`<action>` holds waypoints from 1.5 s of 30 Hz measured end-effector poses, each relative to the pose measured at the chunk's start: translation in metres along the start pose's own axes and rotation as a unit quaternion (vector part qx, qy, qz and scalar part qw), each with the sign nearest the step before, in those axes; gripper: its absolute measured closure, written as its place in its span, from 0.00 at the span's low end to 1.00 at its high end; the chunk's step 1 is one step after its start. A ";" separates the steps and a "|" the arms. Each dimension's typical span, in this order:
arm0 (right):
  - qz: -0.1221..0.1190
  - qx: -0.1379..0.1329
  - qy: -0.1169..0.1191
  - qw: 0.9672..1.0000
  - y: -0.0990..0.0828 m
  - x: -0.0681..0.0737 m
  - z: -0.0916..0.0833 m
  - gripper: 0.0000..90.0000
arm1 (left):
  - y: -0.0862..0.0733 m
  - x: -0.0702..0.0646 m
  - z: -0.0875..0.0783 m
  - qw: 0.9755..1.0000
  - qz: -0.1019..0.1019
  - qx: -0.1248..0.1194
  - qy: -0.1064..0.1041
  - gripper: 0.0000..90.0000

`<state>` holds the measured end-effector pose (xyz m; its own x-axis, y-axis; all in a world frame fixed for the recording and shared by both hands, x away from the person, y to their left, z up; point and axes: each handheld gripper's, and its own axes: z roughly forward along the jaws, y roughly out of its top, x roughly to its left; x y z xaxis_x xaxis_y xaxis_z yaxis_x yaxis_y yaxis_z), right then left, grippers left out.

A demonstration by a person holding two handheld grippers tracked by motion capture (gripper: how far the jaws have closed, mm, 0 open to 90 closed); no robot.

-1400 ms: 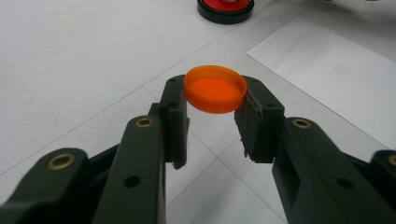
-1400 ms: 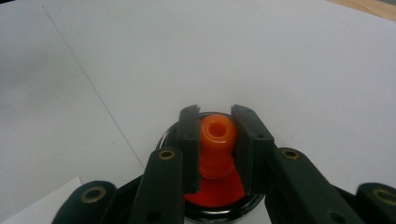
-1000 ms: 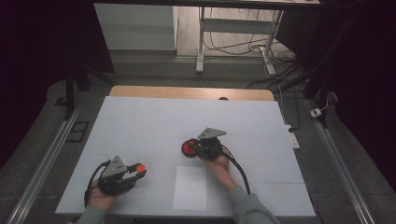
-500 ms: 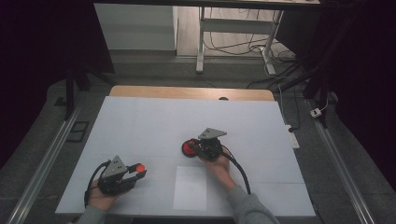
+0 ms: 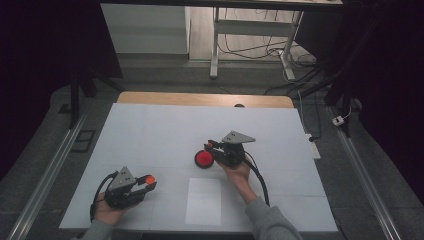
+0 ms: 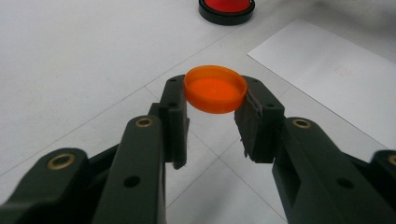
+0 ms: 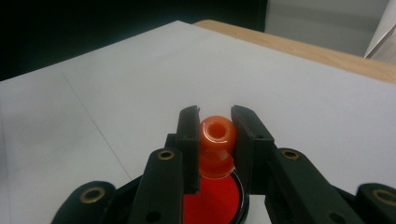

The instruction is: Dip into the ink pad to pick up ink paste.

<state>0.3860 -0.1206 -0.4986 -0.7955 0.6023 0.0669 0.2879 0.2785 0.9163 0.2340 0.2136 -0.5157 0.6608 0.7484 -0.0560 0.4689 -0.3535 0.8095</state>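
My left gripper (image 6: 215,93) is shut on a shallow orange cap (image 6: 215,88), held by its rim just above the white table. In the high view, that gripper (image 5: 146,183) and cap (image 5: 149,179) sit near the front left. My right gripper (image 7: 216,119) is shut on a small orange knob-shaped piece (image 7: 216,137) with a hollow top. Its lower end sits over a round red pad in a black rim (image 7: 212,203); I cannot tell if they touch. From above, the right gripper (image 5: 211,148) sits mid-table, beside the red pad (image 5: 203,160).
A white sheet of paper (image 5: 204,201) lies flat near the front edge, between the two hands. The white table top (image 5: 165,130) ends in a wooden strip (image 5: 200,99) at the far side. Dark floor, cables and table legs lie beyond it.
The right gripper has risen slightly with the orange piece over the red pad. The left gripper and its cap have stayed put.
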 end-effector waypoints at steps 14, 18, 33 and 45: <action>-0.019 0.054 -0.001 0.998 -0.009 0.005 0.013 0.80 | 0.000 0.000 0.000 1.000 0.001 0.000 0.000 0.72; -0.019 0.061 0.002 0.998 -0.011 0.006 0.016 0.80 | 0.000 0.000 0.000 1.000 0.001 0.000 0.000 0.72; -0.037 0.082 -0.008 0.996 -0.022 0.008 0.026 0.81 | -0.001 -0.001 0.001 1.000 0.003 0.002 0.000 0.72; -0.035 0.070 -0.011 0.997 -0.025 0.009 0.026 0.81 | -0.001 -0.002 0.001 1.000 0.004 0.004 0.002 0.72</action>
<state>0.3854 -0.1026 -0.5312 -0.8048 0.5936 -0.0046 0.3056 0.4209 0.8541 0.2330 0.2117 -0.5167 0.6622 0.7478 -0.0470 0.4683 -0.3641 0.8050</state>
